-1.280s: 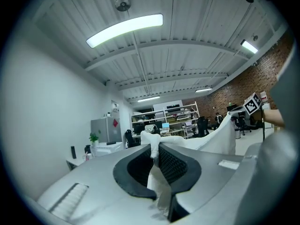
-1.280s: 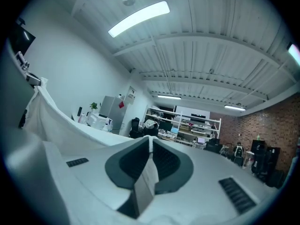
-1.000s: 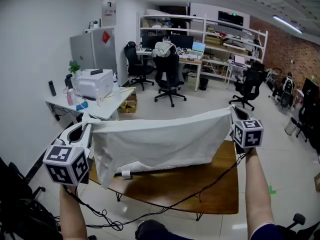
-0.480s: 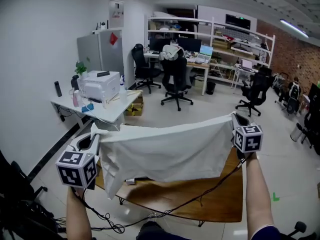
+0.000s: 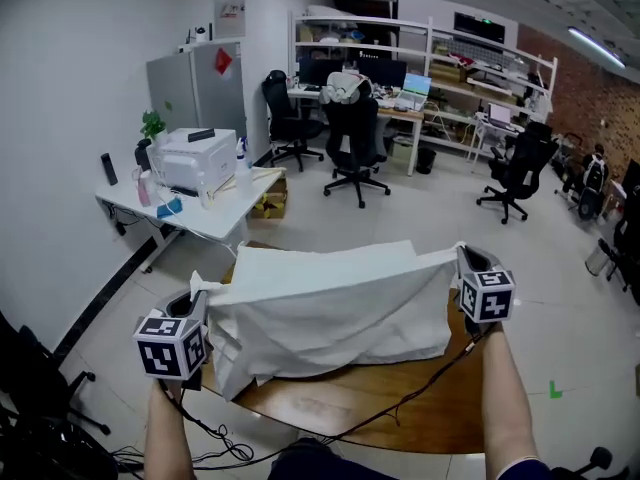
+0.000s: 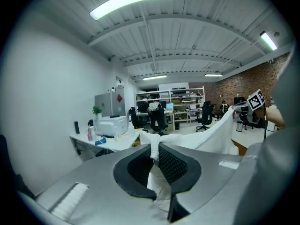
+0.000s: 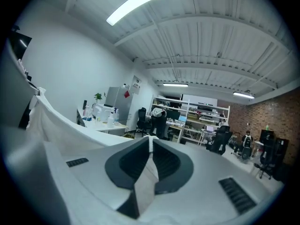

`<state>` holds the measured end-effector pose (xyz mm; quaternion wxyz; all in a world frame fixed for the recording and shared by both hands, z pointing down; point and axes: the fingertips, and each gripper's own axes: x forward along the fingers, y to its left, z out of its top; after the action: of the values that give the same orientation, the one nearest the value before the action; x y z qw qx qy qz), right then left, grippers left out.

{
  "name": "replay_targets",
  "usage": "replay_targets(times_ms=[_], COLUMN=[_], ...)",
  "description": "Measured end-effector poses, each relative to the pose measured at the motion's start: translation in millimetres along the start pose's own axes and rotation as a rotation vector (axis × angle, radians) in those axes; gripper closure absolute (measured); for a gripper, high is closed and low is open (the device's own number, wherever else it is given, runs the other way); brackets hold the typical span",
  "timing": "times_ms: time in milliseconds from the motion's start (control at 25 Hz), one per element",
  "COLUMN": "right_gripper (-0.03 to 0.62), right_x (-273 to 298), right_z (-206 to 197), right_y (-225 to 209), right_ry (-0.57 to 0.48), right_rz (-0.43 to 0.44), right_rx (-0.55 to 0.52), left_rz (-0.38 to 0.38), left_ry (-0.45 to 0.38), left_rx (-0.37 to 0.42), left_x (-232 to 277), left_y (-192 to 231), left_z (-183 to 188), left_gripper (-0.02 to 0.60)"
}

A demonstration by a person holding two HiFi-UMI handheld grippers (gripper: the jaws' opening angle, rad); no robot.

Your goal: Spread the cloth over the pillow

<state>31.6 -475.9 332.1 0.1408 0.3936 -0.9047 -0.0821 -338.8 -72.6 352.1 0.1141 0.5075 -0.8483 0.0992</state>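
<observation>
Two corners of the white fabric cloth (image 5: pixel 330 308) are sitting clamped in closed fingers: we are holding one with the left gripper (image 5: pixel 198 290), one with the right gripper (image 5: pixel 462 258), stretching it over the brown wooden surface (image 5: pixel 400 393).

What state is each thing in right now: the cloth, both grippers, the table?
cloth, spread wide, held by two corners, draping down over the table.
left gripper, shut on one cloth corner.
right gripper, shut on the other cloth corner.
table, partly covered by the cloth, near edge bare.
pillow, not visible; anything under the cloth is hidden.
</observation>
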Motion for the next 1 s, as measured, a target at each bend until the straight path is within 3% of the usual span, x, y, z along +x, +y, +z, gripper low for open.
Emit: replay_targets(times_ms=[240, 640, 1000], right_gripper=[0.559, 0.560, 0.560], right_x=[39, 114, 181], right_z=[-36, -58, -75], right_y=[13, 13, 19], right_ry=[0.082, 0.163, 0.235], right_rz=[0.019, 0.005, 0.002], right_rx=[0.020, 0.020, 0.028], left_rz=[-0.013, -0.064, -0.055], left_ry=[0.072, 0.152, 0.237], left_rx=[-0.031, -0.015, -0.024], left_x=[50, 146, 220], left_y=[14, 30, 49], left_z=[-30, -35, -38], left_gripper=[0.552, 0.552, 0.552])
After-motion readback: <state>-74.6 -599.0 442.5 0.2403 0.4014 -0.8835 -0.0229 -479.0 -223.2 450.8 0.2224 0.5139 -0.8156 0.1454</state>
